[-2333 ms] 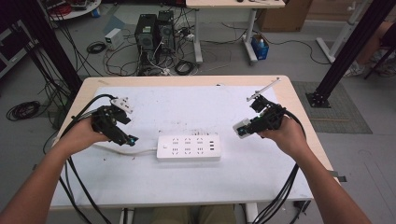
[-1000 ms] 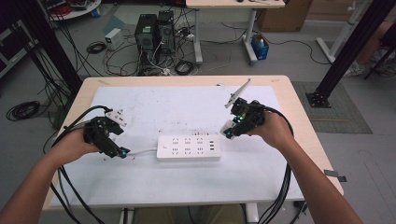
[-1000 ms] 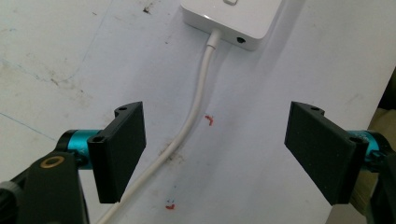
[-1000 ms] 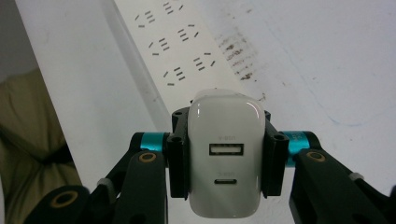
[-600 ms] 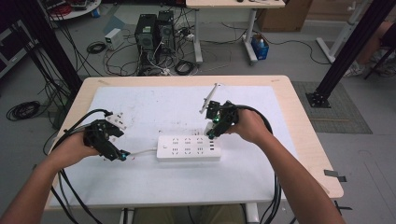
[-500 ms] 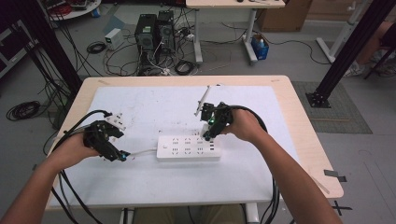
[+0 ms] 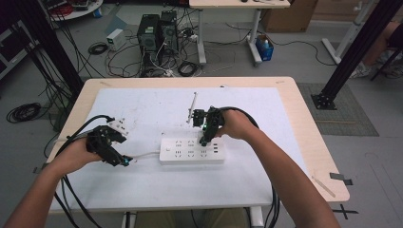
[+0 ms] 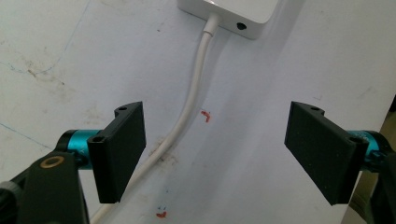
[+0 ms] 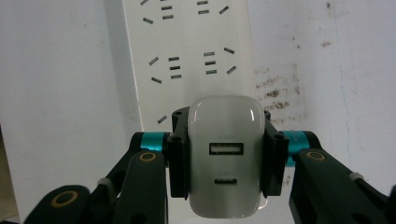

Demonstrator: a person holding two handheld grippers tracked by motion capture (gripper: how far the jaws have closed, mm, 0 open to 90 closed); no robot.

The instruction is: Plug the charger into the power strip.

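High view: the right gripper (image 7: 205, 137) has been brought left and down onto the power strip (image 7: 191, 150) at mid-table; the left gripper (image 7: 122, 160) is kept by the strip's left end.
Left gripper view: jaws are held wide apart over the white sheet (image 8: 289, 60), the strip's cable (image 8: 187, 116) lying between them, near the left jaw.
Right gripper view: the jaws are clamped on a white USB charger (image 9: 225, 154), held above the strip's sockets.
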